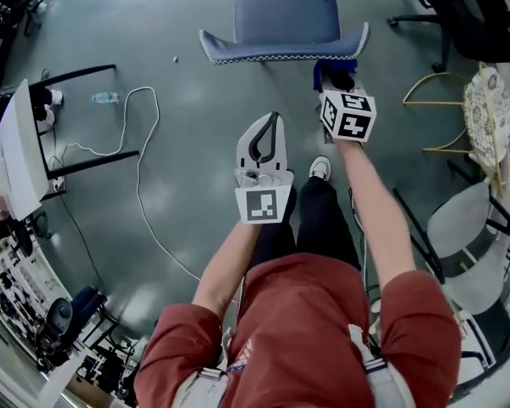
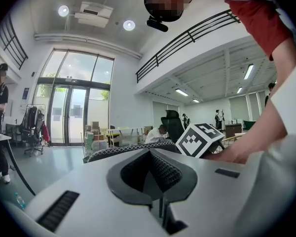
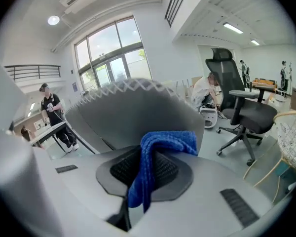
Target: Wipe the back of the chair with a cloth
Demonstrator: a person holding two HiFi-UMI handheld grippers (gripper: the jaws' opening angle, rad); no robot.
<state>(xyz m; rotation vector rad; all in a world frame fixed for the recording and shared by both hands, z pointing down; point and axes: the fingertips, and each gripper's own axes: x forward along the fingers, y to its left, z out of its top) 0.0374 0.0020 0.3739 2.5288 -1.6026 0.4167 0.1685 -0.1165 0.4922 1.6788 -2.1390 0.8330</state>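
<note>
A blue-grey chair [image 1: 282, 17] with a white zigzag-stitched back edge [image 1: 280, 54] stands ahead of me. My right gripper [image 1: 336, 76] is shut on a blue cloth [image 1: 321, 73], which presses against the right end of the chair back. In the right gripper view the blue cloth [image 3: 153, 157] hangs pinched between the jaws, with the chair back [image 3: 133, 115] close behind it. My left gripper [image 1: 264, 143] hangs in the air below the chair back, shut and holding nothing. The left gripper view shows the chair's stitched edge [image 2: 123, 151] just past its shut tips [image 2: 149, 168].
A white cable [image 1: 140, 168] loops across the grey floor at left, near a table [image 1: 21, 147] and a plastic bottle [image 1: 104, 98]. A black office chair [image 1: 472, 15] stands at upper right. A wicker chair [image 1: 484, 117] and a grey chair [image 1: 472, 245] crowd the right side.
</note>
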